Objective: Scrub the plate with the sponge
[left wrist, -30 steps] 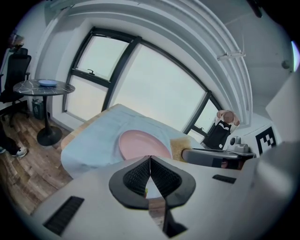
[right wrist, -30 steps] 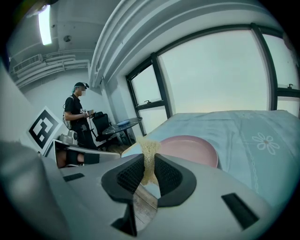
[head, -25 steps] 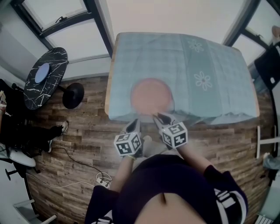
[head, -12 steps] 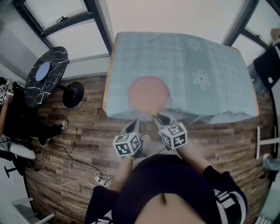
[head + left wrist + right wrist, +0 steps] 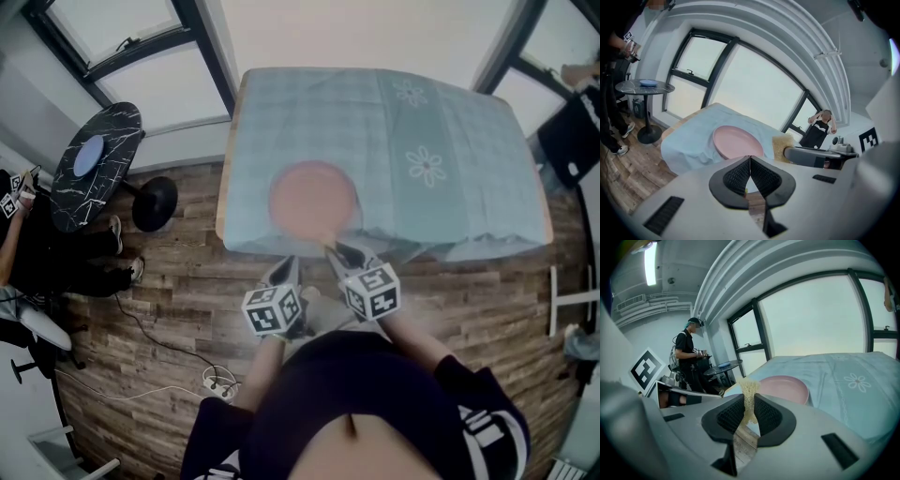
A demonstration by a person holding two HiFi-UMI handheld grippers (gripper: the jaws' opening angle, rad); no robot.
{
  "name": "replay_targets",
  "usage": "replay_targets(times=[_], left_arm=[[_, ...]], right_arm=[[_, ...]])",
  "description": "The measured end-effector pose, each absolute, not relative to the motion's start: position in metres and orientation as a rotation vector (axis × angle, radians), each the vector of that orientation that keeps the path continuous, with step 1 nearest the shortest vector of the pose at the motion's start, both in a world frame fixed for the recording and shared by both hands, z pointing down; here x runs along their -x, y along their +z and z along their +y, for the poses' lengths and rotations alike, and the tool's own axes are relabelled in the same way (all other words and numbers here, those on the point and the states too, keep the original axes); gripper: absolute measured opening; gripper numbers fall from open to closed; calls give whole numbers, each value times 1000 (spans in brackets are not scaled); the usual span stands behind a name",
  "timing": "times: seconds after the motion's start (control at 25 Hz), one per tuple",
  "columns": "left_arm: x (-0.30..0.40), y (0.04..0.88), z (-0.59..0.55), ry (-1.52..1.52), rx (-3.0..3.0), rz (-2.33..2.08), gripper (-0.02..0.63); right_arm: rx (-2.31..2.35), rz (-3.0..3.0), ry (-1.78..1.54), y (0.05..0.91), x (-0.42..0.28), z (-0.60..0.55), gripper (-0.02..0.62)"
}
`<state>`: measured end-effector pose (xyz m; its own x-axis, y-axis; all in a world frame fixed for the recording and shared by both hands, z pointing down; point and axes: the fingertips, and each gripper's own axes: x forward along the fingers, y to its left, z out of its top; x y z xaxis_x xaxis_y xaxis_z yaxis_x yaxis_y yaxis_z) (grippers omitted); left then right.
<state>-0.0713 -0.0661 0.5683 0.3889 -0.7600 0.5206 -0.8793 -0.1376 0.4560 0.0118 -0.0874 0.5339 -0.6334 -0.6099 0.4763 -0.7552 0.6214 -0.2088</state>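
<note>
While R gripper (image 5: 749, 404) clamps sponge (image 5: 748, 389), L gripper (image 5: 750, 163) pinched together, empty, near plate (image 5: 737, 142).

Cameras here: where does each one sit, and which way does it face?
Head view: on the person's head, facing steeply down at the table, pink plate, left tool, right tool and the person's dark torso.
Left gripper view: on the left tool, looking along its shut, empty jaws toward the plate; the right tool shows beside.
Right gripper view: on the right tool, looking along jaws shut on the sponge; the left tool shows at left.
Shared: all three see the plate.
</note>
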Motion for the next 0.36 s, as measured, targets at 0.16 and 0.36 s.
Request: replay_targets(times=[0.16,0.36], left_arm=[[71,568,-65,218,-1933,-1404,12],[73,567,-61,223,-1935,-1406,12]], right_arm=[[-1082,-2491,563,535,-9,-84,66],[-1071,-2495,553,534,-6,-80,66]])
